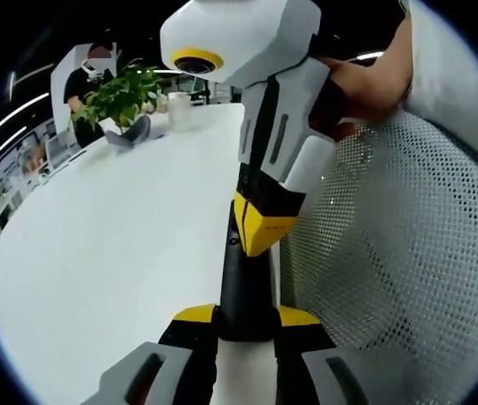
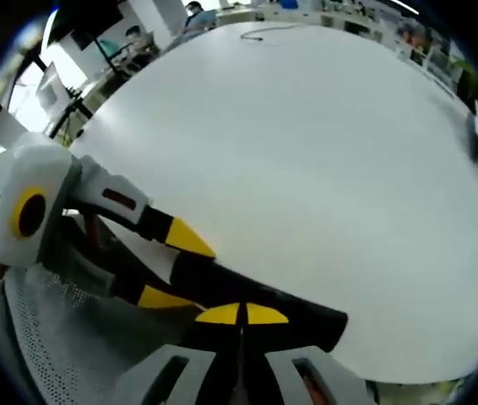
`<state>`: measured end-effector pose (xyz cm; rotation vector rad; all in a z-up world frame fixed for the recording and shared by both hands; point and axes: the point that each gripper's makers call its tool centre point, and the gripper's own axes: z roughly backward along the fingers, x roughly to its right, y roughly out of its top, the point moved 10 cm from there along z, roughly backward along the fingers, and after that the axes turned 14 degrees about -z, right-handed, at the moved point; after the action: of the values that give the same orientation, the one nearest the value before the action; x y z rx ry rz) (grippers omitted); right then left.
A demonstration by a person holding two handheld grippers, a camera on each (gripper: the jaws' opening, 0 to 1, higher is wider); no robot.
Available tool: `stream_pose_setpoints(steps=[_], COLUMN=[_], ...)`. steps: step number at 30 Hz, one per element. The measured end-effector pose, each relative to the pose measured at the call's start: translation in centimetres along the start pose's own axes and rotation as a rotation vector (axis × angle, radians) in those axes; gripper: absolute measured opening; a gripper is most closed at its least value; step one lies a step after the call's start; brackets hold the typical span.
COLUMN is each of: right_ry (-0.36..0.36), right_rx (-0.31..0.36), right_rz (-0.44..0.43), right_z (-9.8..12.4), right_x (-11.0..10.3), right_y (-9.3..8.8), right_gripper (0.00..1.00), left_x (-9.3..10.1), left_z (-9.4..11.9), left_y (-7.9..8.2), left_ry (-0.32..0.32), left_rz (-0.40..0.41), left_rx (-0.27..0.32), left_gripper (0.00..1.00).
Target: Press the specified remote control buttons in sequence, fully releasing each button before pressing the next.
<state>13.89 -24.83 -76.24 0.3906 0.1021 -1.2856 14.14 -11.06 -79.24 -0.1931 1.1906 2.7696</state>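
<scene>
Left tongs clamp the slim black remote; right tongs are together, pressing. Push squarely at 12 o'clock, then lift off fully.

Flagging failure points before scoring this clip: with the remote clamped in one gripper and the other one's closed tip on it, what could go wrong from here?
1. The left gripper holds the remote by one end, near the table edge beside a mesh chair; pressing could tilt it or work it loose.
2. The right gripper tip hides the buttons, so a neighbouring button might be pressed.
</scene>
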Motion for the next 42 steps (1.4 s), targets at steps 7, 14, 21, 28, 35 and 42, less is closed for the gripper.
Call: stream_pose_setpoints(steps=[7, 14, 21, 28, 35, 42], right_ry=[-0.003, 0.042, 0.062, 0.032, 0.020, 0.077], right_rx=[-0.016, 0.016, 0.011, 0.011, 0.009, 0.041], right_rz=[-0.082, -0.121, -0.075, -0.042, -0.030, -0.060], right_z=[0.4, 0.6, 0.0, -0.1, -0.1, 0.3], right_x=[0.8, 1.0, 0.4, 0.2, 0.2, 0.3], right_y=[0.1, 0.4, 0.4, 0.3, 0.3, 0.7], right_gripper=[0.00, 0.00, 0.00, 0.00, 0.00, 0.00], left_x=[0.0, 0.0, 0.0, 0.0, 0.0, 0.0], left_z=[0.0, 0.0, 0.0, 0.1, 0.0, 0.0], left_y=[0.0, 0.0, -0.1, 0.0, 0.0, 0.0], left_ry=[-0.001, 0.000, -0.002, -0.002, -0.001, 0.001], left_rz=[0.004, 0.007, 0.003, 0.003, 0.011, 0.007], left_rx=[0.003, 0.007, 0.008, 0.007, 0.006, 0.004], left_gripper=[0.24, 0.25, 0.24, 0.24, 0.24, 0.24])
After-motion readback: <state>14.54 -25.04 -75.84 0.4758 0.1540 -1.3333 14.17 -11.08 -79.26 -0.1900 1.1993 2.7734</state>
